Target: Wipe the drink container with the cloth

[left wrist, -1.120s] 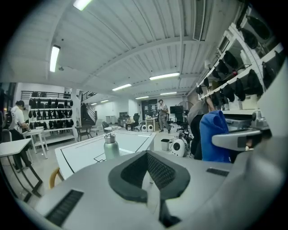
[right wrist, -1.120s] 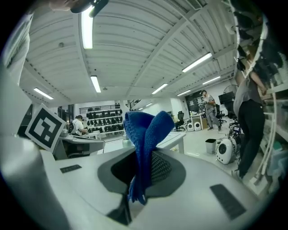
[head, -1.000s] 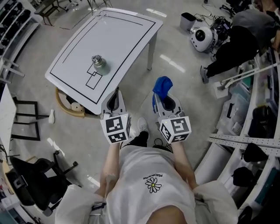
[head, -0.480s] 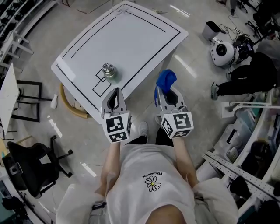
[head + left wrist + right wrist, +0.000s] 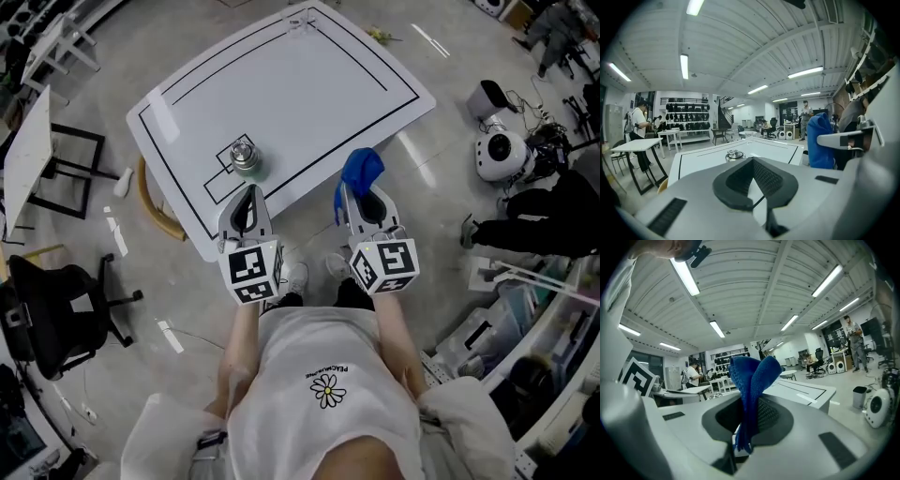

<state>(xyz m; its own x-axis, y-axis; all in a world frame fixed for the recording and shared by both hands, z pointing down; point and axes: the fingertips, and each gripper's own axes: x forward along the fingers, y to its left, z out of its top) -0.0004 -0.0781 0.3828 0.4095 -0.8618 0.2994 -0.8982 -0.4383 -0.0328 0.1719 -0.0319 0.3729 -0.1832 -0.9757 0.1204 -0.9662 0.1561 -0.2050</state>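
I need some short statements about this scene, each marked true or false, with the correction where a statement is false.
1. The drink container stands on the white table. True.
2. The left tool grips the drink container. False: its jaws are shut on nothing.
3. The right tool holds the blue cloth. True.
4. The blue cloth touches the drink container. False: they are apart.
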